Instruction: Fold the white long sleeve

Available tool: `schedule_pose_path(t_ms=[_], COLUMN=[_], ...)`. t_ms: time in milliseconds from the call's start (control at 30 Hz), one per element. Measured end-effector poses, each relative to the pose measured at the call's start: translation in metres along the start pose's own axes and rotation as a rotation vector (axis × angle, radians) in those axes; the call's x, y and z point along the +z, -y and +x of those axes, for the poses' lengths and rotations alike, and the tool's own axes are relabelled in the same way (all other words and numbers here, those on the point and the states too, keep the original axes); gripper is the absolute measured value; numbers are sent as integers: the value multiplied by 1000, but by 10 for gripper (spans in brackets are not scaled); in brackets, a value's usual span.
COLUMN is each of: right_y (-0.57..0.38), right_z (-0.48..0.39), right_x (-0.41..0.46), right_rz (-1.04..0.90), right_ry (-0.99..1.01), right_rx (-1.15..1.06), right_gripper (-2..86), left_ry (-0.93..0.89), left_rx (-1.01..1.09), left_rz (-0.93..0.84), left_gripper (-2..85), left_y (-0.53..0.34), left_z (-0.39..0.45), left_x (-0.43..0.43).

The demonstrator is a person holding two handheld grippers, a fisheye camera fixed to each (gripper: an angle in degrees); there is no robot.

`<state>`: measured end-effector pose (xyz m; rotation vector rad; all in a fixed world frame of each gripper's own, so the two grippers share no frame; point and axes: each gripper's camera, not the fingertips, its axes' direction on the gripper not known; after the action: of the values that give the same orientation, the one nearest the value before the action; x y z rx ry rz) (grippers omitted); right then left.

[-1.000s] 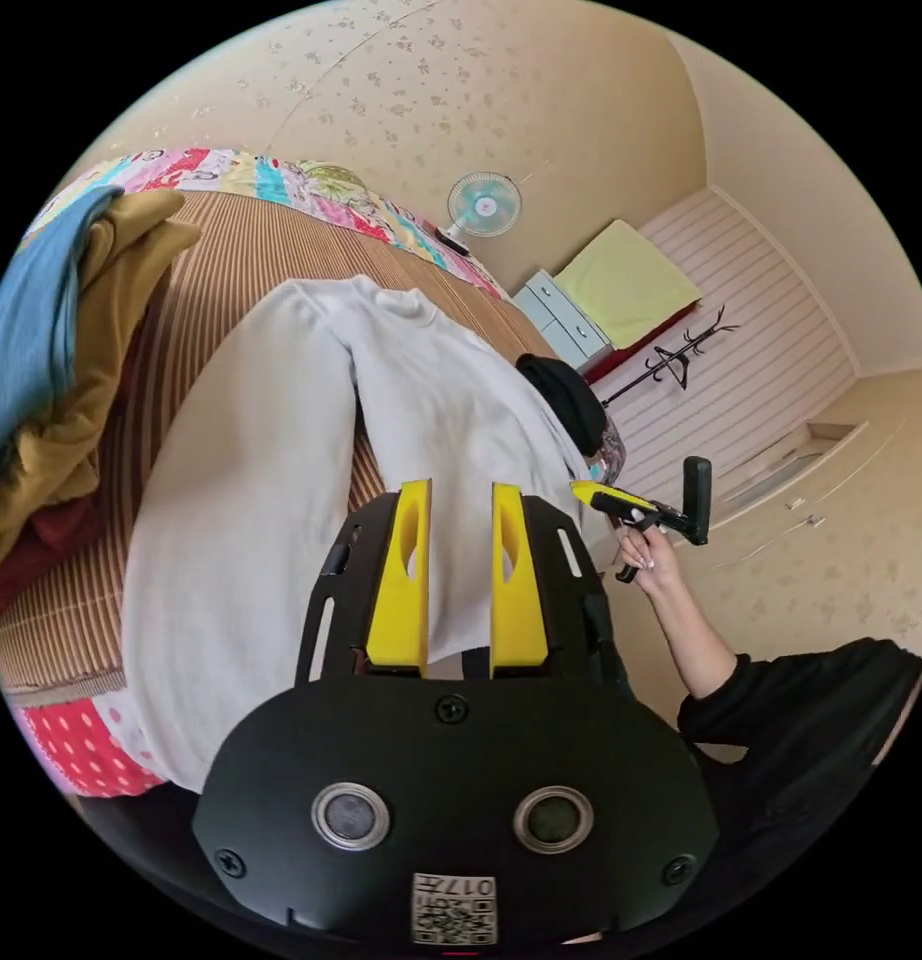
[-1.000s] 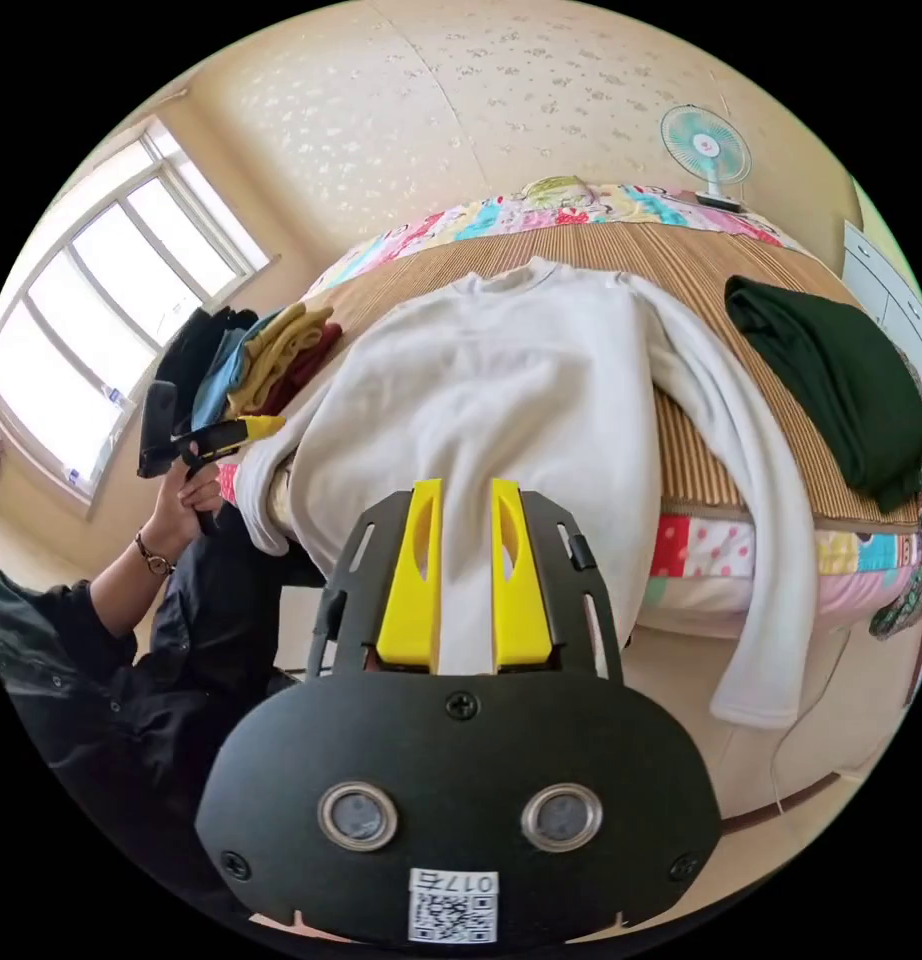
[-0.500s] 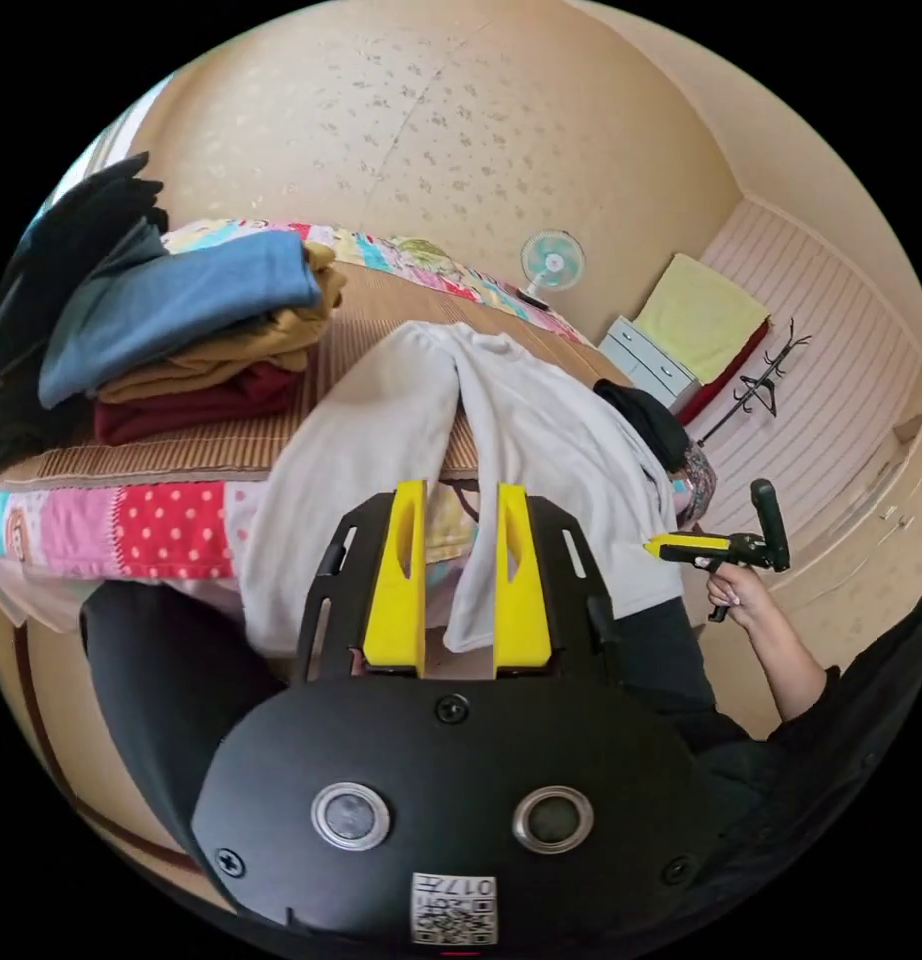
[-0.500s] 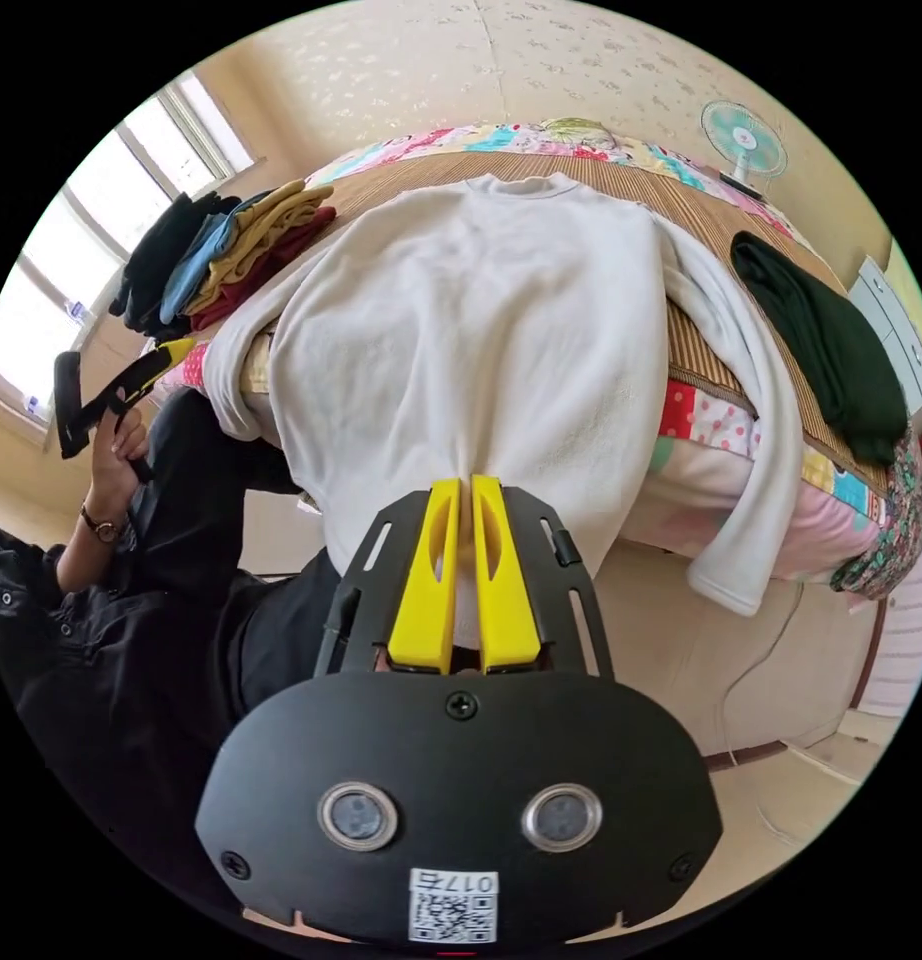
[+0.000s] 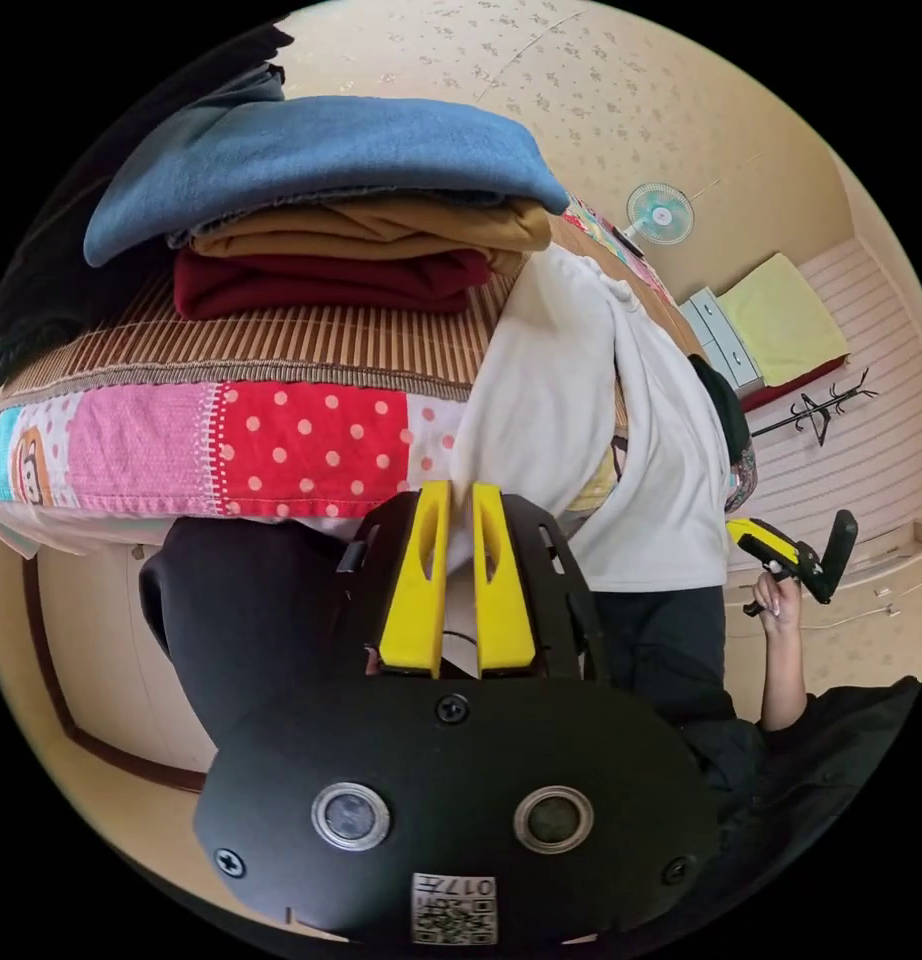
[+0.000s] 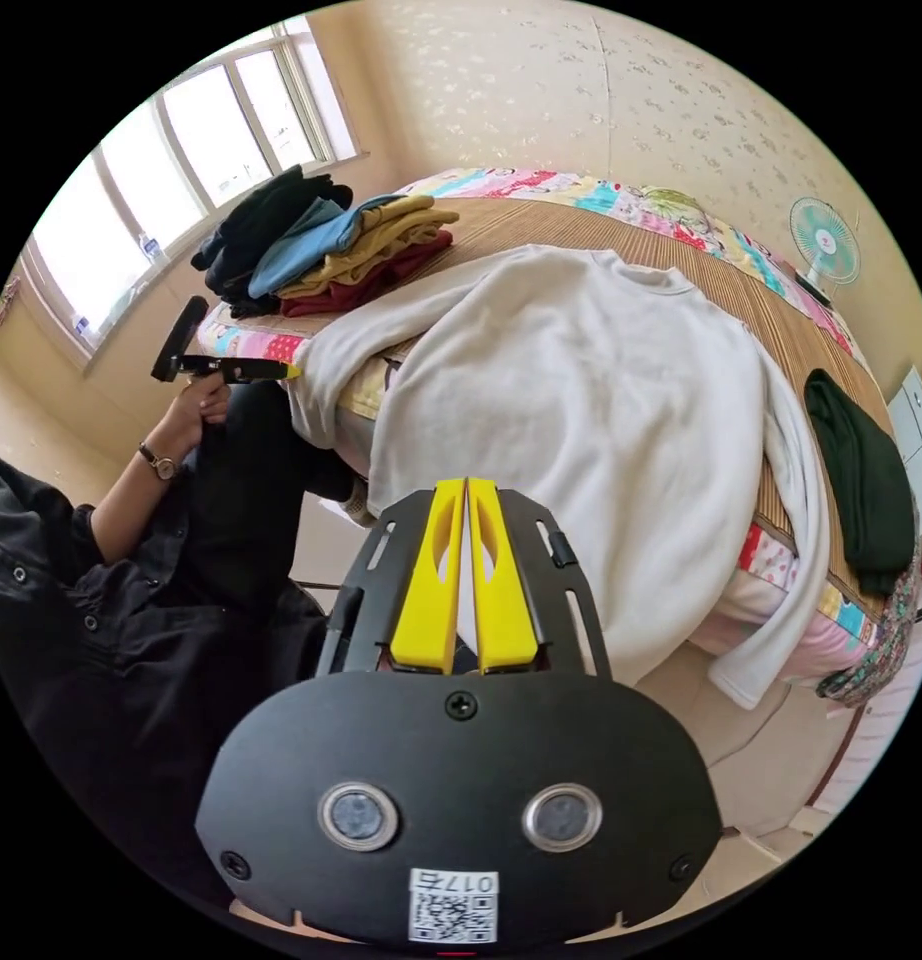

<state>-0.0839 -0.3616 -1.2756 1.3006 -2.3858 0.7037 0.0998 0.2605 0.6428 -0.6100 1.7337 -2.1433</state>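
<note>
Jaws of the left gripper [image 5: 458, 490] sit nearly together with white cloth between them, pinching the cuff end of one sleeve of the white long sleeve [image 5: 581, 400] where it hangs over the bed's edge. In the right gripper view that gripper [image 6: 286, 371] shows at the sleeve's end, held in a hand [image 6: 196, 405] with a watch on the wrist. The right gripper [image 6: 466, 487] has its yellow jaws pressed close on the shirt's hem, a thin strip of white [image 6: 601, 400] between them; from the left gripper view it [image 5: 743, 532] shows near the hem, but there the contact is too small to judge. The shirt lies spread front down or up, I cannot tell which, across a striped mat [image 6: 541, 225] on a bed with a patchwork quilt [image 5: 281, 440], the other sleeve [image 6: 791, 560] trailing off the side. A stack of folded clothes [image 5: 331, 220] rests on the mat beside the shirt, a dark green garment [image 6: 866, 480] on its far side, and a fan [image 6: 823, 240] stands beyond
</note>
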Motion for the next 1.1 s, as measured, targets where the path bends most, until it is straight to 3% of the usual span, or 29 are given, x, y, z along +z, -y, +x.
schedule_pose_path(t_ms=[100, 233, 433, 500, 567, 667, 733, 900, 967, 1100], right_y=[-4, -5, -7, -6, -1, 18, 31, 66, 88, 144], right_z=[-17, -27, -51, -70, -99, -125, -133, -149, -146, -91], right_x=[-4, -1, -16, -23, -28, -6, 4, -22, -35, -49], right_rz=[62, 73, 215, 274, 341, 304, 308, 499, 558, 581], right_ry=[17, 6, 113, 41, -154, -372, -393, -274, -124, 109], right_rx=[-23, 8, -18, -52, -116, -241, -305, -397, -469, -363], right_gripper=[19, 33, 116, 131, 134, 131, 132, 81, 57, 52], left_ry=[-138, -462, -592, -634, -673, -711, -741, -686, -661, -498], left_rx=[-66, 104, 211, 196, 180, 149, 117, 92, 81, 19], left_rz=[8, 207, 166, 148, 144, 161, 155, 203, 292, 508], left_gripper=[18, 13, 16, 15, 15, 16, 21, 76, 132, 139], left_y=[-4, 11, 67, 73, 74, 70, 67, 57, 47, 11], left_z=[2, 49, 104, 110, 111, 104, 95, 72, 58, 29], left_x=[-22, -93, -103, -96, -93, -94, -94, -109, -128, -169])
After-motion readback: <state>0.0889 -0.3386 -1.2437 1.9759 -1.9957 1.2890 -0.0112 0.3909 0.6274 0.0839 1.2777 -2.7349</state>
